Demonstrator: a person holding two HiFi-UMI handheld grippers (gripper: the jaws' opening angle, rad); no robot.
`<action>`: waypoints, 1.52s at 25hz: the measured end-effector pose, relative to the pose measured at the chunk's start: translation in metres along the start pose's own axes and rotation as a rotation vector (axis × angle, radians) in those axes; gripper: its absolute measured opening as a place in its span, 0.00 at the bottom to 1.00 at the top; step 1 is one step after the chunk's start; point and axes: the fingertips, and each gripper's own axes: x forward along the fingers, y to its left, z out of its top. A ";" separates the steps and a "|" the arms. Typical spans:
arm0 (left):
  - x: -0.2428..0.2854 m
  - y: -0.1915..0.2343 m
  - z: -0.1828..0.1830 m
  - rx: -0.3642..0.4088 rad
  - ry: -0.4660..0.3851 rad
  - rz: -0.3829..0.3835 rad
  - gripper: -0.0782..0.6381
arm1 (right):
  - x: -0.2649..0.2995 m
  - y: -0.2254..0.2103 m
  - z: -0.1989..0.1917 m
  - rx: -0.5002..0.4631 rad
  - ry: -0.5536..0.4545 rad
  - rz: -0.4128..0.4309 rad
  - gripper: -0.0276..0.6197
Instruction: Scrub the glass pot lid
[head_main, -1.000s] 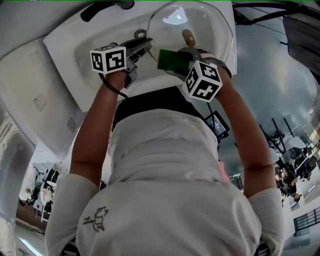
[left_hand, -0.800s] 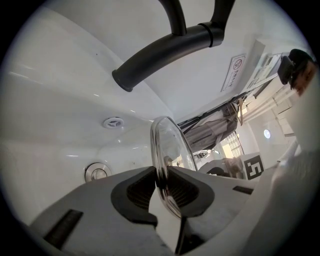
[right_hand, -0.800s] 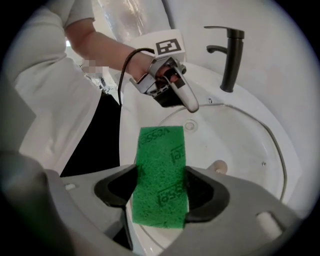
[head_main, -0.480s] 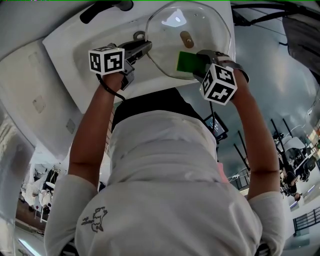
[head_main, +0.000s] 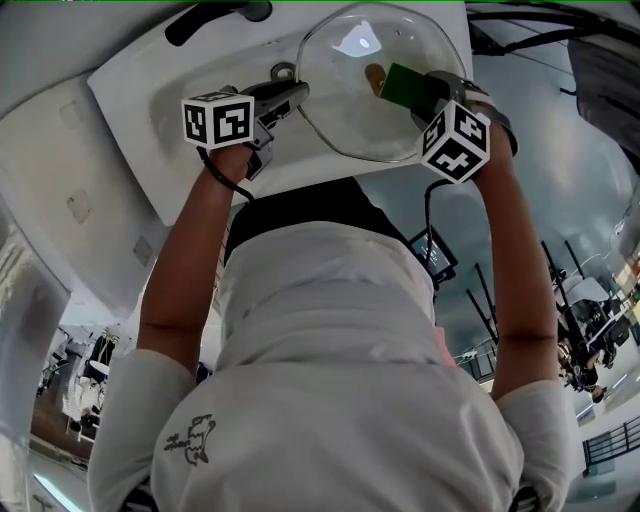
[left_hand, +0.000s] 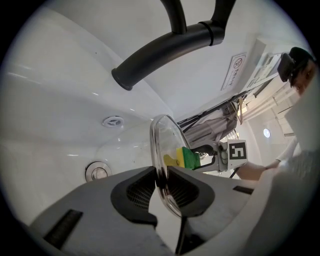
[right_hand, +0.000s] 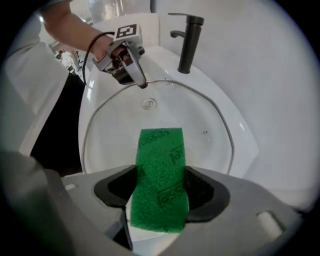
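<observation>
I have left tool (left_hand: 161, 186) clamped on the clear round glass pot lid (head_main: 365, 120) rim, right tool (head_main: 432, 92) gripping green rectangular scouring sponge (right_hand: 160, 170) at lid's far right, over white sink (head_main: 130, 80).

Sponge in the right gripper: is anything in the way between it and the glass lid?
No, nothing visible is in the way. The right gripper holds the green sponge right at the glass lid, seemingly touching it. The left gripper pinches the lid's rim, off to the side, above the sink.
</observation>
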 end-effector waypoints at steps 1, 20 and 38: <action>0.001 -0.001 0.000 -0.001 -0.001 -0.003 0.21 | 0.004 0.000 0.001 0.004 0.007 -0.006 0.50; 0.004 0.001 0.000 0.002 -0.014 0.015 0.21 | 0.016 0.078 0.108 -0.057 -0.169 0.133 0.50; -0.008 -0.005 0.008 -0.006 -0.146 0.051 0.33 | -0.051 0.034 0.063 0.328 -0.322 -0.075 0.50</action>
